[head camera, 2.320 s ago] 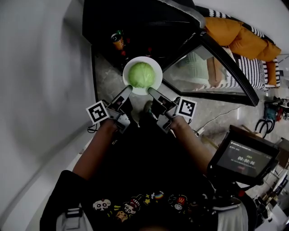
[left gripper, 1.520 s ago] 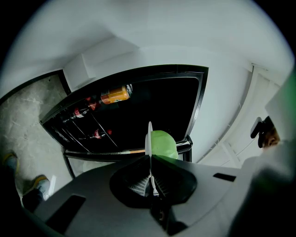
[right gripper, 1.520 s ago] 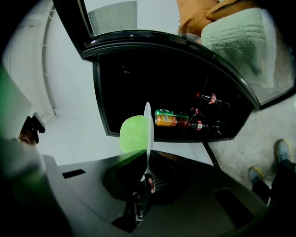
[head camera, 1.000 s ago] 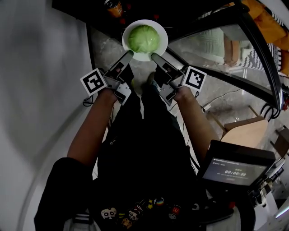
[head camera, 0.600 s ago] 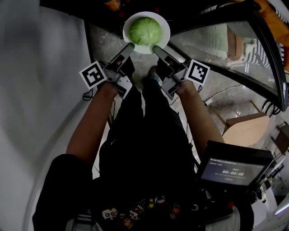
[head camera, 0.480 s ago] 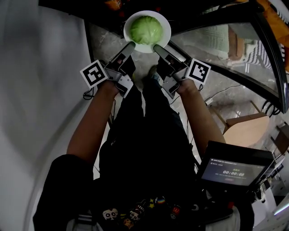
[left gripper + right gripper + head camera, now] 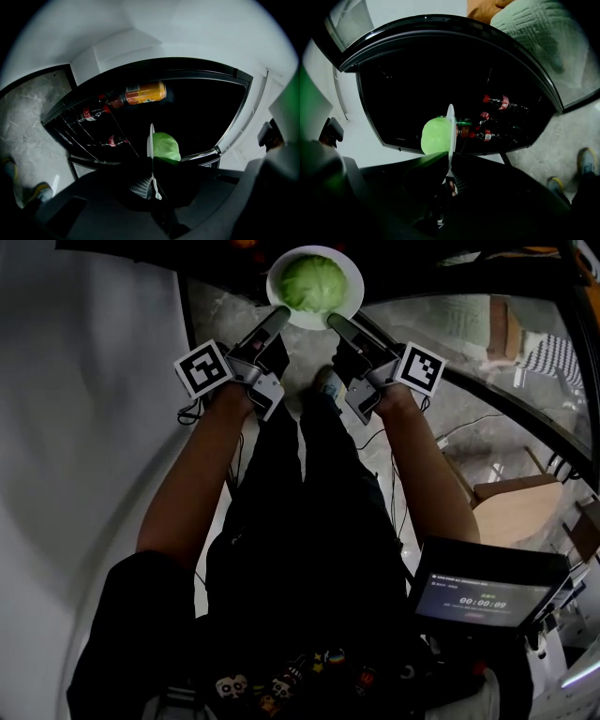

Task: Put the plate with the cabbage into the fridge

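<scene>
A white plate [image 7: 348,302] carries a green cabbage [image 7: 311,281] at the top of the head view, at the mouth of the dark open fridge [image 7: 216,259]. My left gripper [image 7: 279,315] is shut on the plate's near-left rim and my right gripper [image 7: 334,322] is shut on its near-right rim. In the left gripper view the plate [image 7: 151,140] stands edge-on between the jaws, cabbage [image 7: 166,146] to its right. The right gripper view has the plate [image 7: 451,125] edge-on with the cabbage [image 7: 435,135] to its left.
Bottles lie on wire racks inside the fridge: an orange one [image 7: 143,93] and red-labelled ones [image 7: 89,114] [image 7: 501,101]. The glass fridge door [image 7: 487,343] stands open at the right. A person's shoe [image 7: 328,382] rests on the stone floor [image 7: 220,315]. A screen [image 7: 478,601] sits lower right.
Both grippers have carried the plate and cabbage forward, up the head view, closer to the fridge opening. The fridge interior looms larger in both gripper views.
</scene>
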Action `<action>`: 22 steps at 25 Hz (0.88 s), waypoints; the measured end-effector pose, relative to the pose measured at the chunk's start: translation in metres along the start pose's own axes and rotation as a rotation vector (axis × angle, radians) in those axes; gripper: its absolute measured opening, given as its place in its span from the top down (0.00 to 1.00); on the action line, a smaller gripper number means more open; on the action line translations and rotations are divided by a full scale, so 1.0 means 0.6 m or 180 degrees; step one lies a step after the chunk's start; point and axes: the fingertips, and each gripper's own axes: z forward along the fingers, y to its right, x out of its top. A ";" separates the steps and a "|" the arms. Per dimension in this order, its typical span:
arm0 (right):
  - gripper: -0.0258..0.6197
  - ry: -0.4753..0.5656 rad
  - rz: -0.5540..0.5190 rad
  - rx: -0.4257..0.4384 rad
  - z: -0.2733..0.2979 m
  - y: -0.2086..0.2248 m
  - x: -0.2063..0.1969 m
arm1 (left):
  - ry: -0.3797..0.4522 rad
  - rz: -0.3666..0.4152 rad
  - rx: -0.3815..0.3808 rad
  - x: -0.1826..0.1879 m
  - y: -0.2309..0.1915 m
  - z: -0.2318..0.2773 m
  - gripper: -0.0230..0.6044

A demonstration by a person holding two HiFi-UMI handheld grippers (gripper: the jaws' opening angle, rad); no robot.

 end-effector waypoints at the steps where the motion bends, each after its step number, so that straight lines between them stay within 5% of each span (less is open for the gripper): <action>1: 0.93 -0.0005 0.0001 0.0001 0.000 0.001 -0.001 | 0.0004 0.0002 0.0012 0.000 -0.001 -0.001 0.95; 22: 0.93 -0.0101 0.0002 -0.0010 0.007 0.001 0.002 | 0.0088 0.0009 0.0040 0.003 -0.001 -0.001 0.95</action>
